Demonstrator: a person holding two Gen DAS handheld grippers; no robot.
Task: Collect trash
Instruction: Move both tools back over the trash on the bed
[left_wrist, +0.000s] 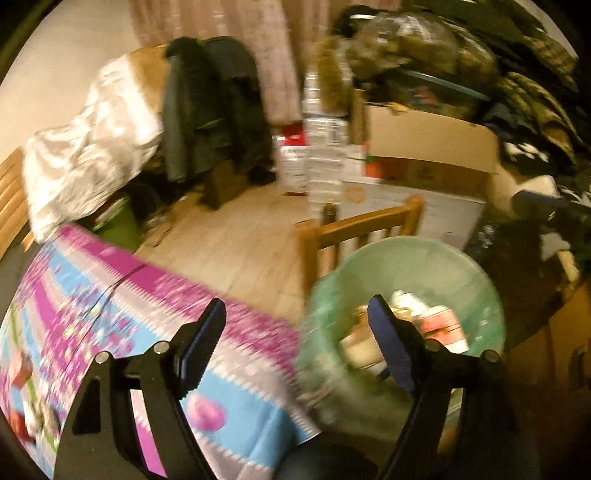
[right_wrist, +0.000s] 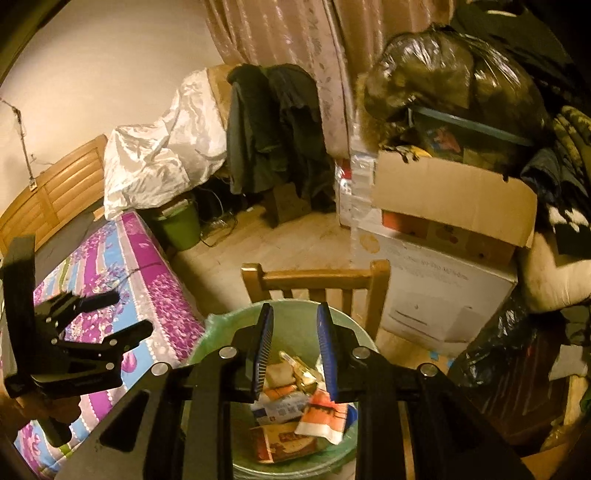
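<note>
- The trash, crumpled wrappers and small cartons, lay inside the green-lined bin, just in front of the wooden chair.
- It looked light, soft and crushable; a folded edge seemed the best place to pinch.
- The right gripper hovered over the bin, jaws parted and empty.
- The left gripper, beside the bin, stood wide apart, holding nothing.

Wood-look floor carries pretty much everything here. On it: a wooden chair, w/ a green-lined trash bin right in front of it; can't tell if they touch. Also a big white box w/ a cardboard box stacked on top, a green bucket by the bed, plus dark bags on the right.
</note>
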